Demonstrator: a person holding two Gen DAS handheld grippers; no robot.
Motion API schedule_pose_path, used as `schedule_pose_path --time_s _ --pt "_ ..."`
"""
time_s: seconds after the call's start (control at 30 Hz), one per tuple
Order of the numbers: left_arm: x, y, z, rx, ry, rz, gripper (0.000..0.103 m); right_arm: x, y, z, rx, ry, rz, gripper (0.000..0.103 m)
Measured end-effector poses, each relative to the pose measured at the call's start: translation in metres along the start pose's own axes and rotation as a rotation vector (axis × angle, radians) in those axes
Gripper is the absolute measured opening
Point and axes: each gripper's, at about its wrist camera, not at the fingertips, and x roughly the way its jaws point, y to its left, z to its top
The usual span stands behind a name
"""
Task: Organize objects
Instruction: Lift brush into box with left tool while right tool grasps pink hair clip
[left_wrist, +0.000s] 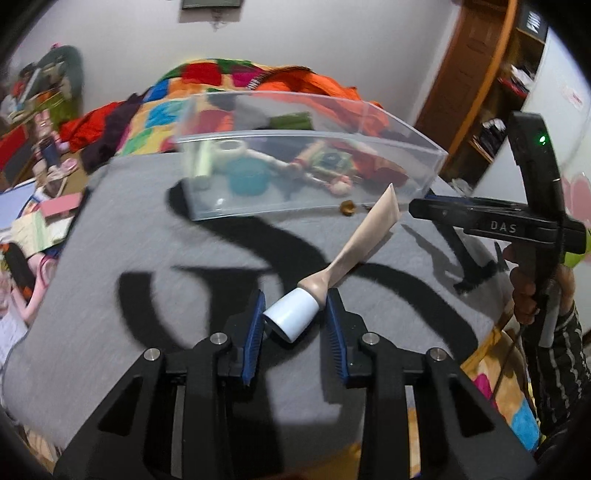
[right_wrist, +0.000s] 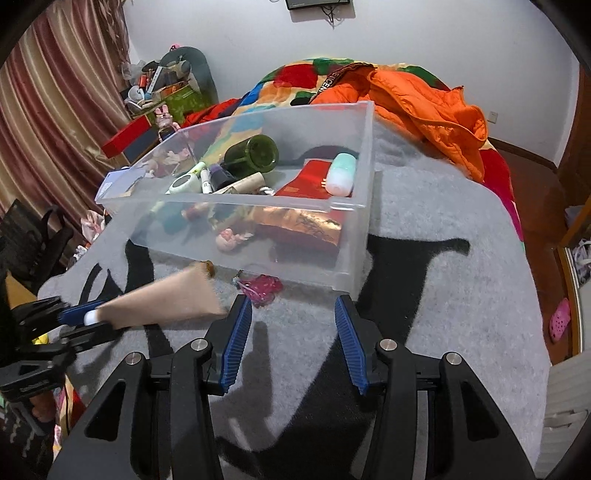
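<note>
the tube (left_wrist: 343, 258) sits between the pads of my left hand-held gripper (left_wrist: 295, 317), white cap (left_wrist: 290, 318) toward me, its flat crimped end pointing ahead and to the right toward the bin (left_wrist: 369, 192). the left gripper looks clenched on the cap end only; the left pad meets the cap, though i can't tell whether the right pad bears on the cap or the neck. that's the weak point: the cap is smooth and round, and the long body hangs ahead of the grip, so it could twist or slide out onto the grey blanket (left_wrist: 147, 240) before it clears the bin wall. the bin's near wall stands just ahead, so carried low, the tail could catch the rim. my right hand-held gripper (right_wrist: 293, 332) is released, nothing in it, hovering over the blanket just short of the bin's near corner, with a pink trinket (right_wrist: 264, 288) ahead of its left pad; it could bump the bin or cross the left gripper's path.
</note>
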Motion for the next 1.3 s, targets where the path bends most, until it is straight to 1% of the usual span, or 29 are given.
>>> schedule_pose_path --time_s 0.17,0.43,0.5,0.53,0.57,0.7,0.77,0.9,1.07,1.3 --pt "-0.022 0.012 -0.003 -0.041 -0.049 0.006 0.033 0.01 0.014 0.005 -0.04 0.012 -0.017 0.043" --pt "-0.044 0.017 0.015 -0.057 -0.128 -0.01 0.033 0.032 0.029 0.01 -0.096 0.06 -0.057 0.043" --pt "-0.048 0.017 0.021 -0.058 -0.149 -0.012 0.033 0.033 0.031 0.009 -0.112 0.057 -0.079 0.039" --pt "-0.049 0.016 0.025 -0.059 -0.159 -0.015 0.033 0.033 0.032 0.008 -0.12 0.054 -0.084 0.032" --pt "-0.049 0.016 0.029 -0.059 -0.167 -0.015 0.033 0.032 0.032 0.008 -0.12 0.052 -0.08 0.027" --pt "-0.046 0.015 0.048 -0.058 -0.186 -0.012 0.033 0.029 0.03 0.005 -0.112 0.035 -0.072 0.027" --pt "-0.043 0.016 0.057 -0.057 -0.186 -0.01 0.033 0.025 0.031 0.003 -0.111 0.025 -0.06 0.027" --pt "-0.025 0.02 0.079 -0.057 -0.159 0.006 0.033 0.015 0.032 -0.001 -0.103 -0.001 -0.038 0.027" --pt "-0.003 0.02 0.099 -0.035 -0.117 0.021 0.033 -0.011 0.03 0.003 -0.09 -0.067 -0.006 0.027" --pt "0.028 0.015 0.124 0.008 -0.052 0.048 0.032 -0.038 0.031 0.013 -0.084 -0.148 0.011 0.027"
